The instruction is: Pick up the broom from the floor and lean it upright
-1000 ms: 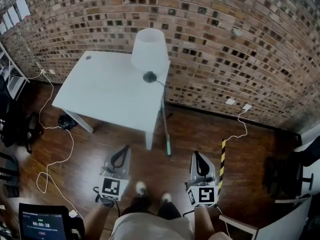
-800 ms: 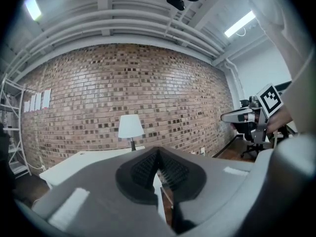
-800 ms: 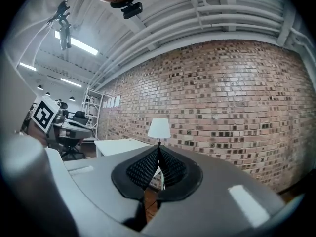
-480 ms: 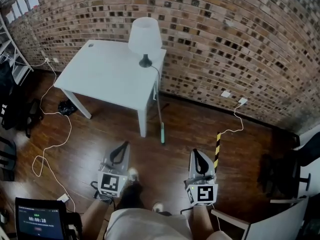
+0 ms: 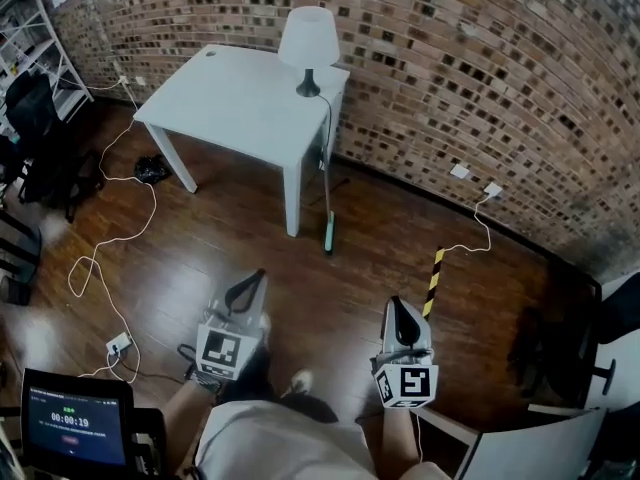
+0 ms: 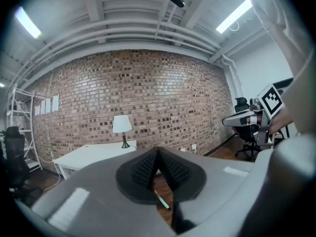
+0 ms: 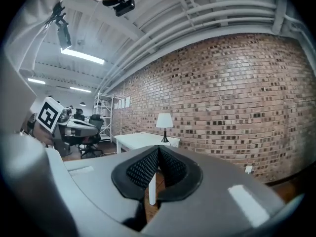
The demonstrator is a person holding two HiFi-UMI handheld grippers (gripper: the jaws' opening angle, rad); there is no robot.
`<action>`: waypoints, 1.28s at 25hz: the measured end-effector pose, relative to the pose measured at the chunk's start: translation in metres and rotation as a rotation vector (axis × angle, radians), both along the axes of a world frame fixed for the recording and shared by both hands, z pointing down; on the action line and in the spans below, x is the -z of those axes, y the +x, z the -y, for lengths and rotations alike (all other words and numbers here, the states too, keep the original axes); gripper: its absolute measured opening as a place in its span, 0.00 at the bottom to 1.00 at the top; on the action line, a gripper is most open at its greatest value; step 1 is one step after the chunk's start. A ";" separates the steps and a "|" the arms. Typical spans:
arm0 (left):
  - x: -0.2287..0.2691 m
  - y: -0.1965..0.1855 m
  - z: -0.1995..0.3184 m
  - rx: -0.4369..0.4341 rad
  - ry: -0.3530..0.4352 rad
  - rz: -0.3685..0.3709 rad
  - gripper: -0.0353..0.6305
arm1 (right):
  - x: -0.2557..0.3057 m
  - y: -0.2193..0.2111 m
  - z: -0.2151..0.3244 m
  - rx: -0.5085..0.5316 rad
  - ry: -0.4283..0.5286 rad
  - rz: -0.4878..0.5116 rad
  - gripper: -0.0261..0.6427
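Note:
The broom point(image 5: 327, 203) is a thin pole with a pale green end point(image 5: 329, 236) on the wooden floor. It stands steeply beside the white table's right front leg, its top near the table's edge. Both grippers hang well short of it, low in the head view. My left gripper point(image 5: 248, 290) is shut with nothing in it, and my right gripper point(image 5: 400, 313) is likewise shut and empty. In the left gripper view the green end point(image 6: 162, 201) shows just below the closed pads point(image 6: 148, 169). The right gripper view looks past its closed pads point(image 7: 143, 171) at the table leg point(image 7: 152, 189).
A white table point(image 5: 220, 108) with a lamp point(image 5: 307, 38) stands against the brick wall. White cables point(image 5: 100, 258) and a power strip point(image 5: 118, 345) lie at left. A black-yellow striped bar point(image 5: 434, 280) lies ahead of the right gripper. Office chairs point(image 5: 40, 138) stand left; a chair point(image 5: 560, 348) right.
The person has stepped back from the table, so table and broom now sit farther off in the head view. Both grippers moved back along with the person and stayed shut.

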State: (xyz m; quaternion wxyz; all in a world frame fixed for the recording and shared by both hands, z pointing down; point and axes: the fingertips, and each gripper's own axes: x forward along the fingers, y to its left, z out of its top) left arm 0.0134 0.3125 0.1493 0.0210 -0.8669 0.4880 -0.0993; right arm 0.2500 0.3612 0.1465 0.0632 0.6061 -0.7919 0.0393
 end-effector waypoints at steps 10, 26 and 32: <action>0.013 -0.029 -0.027 0.020 0.000 0.004 0.05 | 0.006 -0.023 -0.029 -0.011 -0.031 0.005 0.06; 0.031 -0.079 -0.030 -0.006 0.052 -0.005 0.05 | 0.007 -0.080 -0.026 -0.044 -0.033 0.005 0.06; 0.040 -0.082 -0.029 -0.001 0.056 -0.006 0.05 | 0.011 -0.087 -0.025 -0.035 -0.053 -0.015 0.06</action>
